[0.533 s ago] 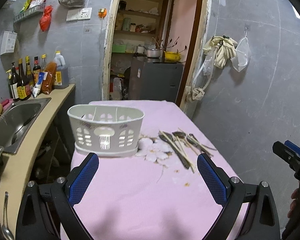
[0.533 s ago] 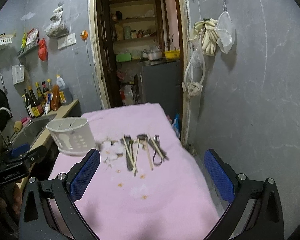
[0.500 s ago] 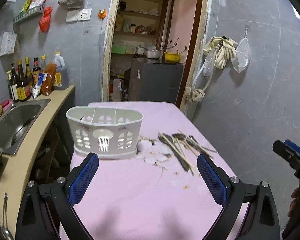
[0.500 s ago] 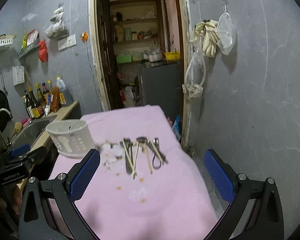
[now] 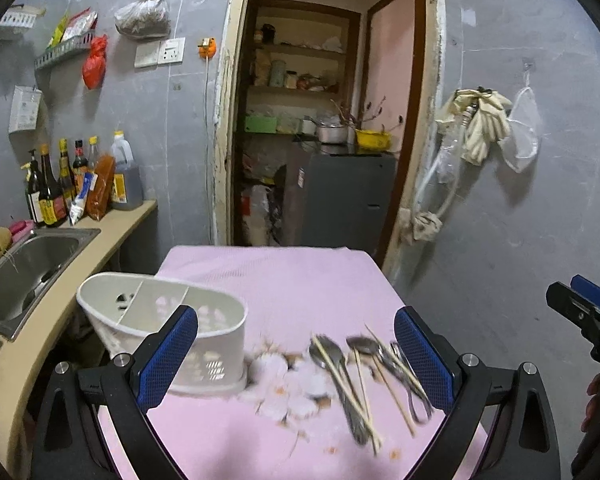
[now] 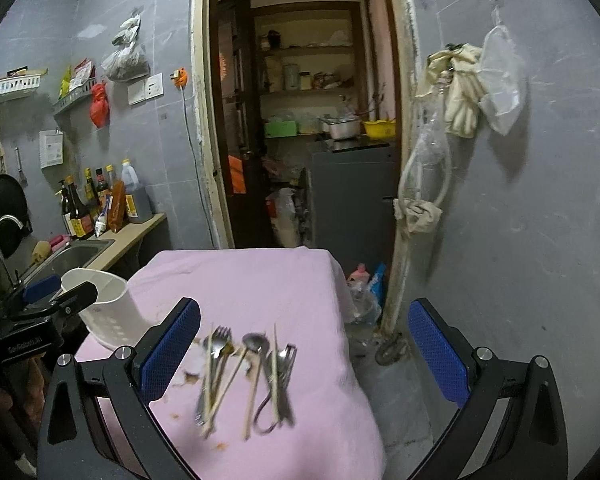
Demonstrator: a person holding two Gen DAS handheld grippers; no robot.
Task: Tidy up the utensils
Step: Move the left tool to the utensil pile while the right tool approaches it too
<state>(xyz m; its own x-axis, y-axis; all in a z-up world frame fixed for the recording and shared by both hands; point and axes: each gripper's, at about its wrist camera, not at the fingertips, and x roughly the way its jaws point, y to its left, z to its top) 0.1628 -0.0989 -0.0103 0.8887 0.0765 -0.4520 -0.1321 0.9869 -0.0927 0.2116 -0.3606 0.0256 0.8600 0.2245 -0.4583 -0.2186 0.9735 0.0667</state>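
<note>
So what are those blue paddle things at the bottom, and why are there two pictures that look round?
Those are grabbers, like big tweezers, and a person holds one in each hand. Each carries a tiny wide camera, which bends the picture round. One picture looks along the left gripper, the other along the right gripper. The blue parts are their fingers. Both are open and hold nothing. Below is a table with a pink cloth. On it stand a white basket and a pile of utensils: a fork, spoons and chopsticks. They are blurry because the cameras are moving.
</note>
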